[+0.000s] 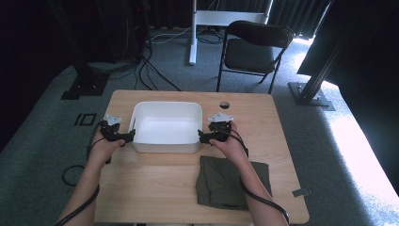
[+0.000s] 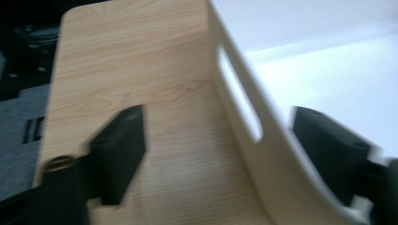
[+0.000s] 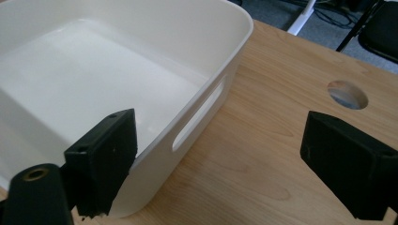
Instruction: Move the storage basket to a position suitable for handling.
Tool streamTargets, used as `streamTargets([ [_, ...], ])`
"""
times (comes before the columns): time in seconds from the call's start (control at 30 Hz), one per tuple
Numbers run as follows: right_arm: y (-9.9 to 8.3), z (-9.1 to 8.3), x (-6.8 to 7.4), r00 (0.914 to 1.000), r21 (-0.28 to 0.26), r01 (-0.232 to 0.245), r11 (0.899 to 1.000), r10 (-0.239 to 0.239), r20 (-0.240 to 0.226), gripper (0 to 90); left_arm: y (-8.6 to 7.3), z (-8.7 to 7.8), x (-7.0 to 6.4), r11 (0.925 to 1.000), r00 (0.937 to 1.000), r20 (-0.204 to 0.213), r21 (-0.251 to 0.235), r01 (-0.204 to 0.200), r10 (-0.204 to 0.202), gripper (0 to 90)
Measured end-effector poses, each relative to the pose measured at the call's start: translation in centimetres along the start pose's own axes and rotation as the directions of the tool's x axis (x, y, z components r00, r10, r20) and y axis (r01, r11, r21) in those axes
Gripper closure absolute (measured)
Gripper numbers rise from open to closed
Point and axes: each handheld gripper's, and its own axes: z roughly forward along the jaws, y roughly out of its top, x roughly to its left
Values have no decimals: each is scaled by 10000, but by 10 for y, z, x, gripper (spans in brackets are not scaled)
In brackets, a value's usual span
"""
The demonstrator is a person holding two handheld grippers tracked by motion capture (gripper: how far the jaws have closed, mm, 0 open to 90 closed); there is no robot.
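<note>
A white plastic bin [image 1: 164,104] with slot handles sits in the middle of the wooden table [image 1: 150,188]. My left gripper [image 1: 124,137] is open at the bin's left end. In the left gripper view the left gripper [image 2: 225,157] straddles the bin wall [image 2: 277,154], one jaw over the table and one inside. My right gripper [image 1: 203,137] is open at the bin's right end. In the right gripper view the right gripper [image 3: 225,164] has one jaw inside the bin wall [image 3: 159,168] and one outside. The bin holds nothing that I can see.
A folded olive-green cloth [image 1: 230,181] lies on the table's near right, under the right forearm. A round hole [image 1: 224,104] [image 3: 347,93] pierces the table behind the right gripper. A black folding chair [image 1: 254,47] and cables stand on the carpet beyond the far edge.
</note>
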Motion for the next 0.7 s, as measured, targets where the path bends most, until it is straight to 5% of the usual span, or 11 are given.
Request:
streamTargets([
  [0.2,2,2,15,9987,88,471,9988,-473,205,433,1,1,-9,10000,9998,178,56,1,-2,502],
  [0.27,2,4,19,9999,194,-66,9998,64,87,498,1,1,-10,9998,9997,203,95,-163,161,527],
  [0.43,1,8,26,9998,110,-39,9999,37,170,638,2,0,-15,9991,9987,398,289,311,-322,692],
  [0.7,1,8,28,9992,218,-131,9997,122,385,668,5,0,-22,9987,9994,148,411,299,-305,770],
])
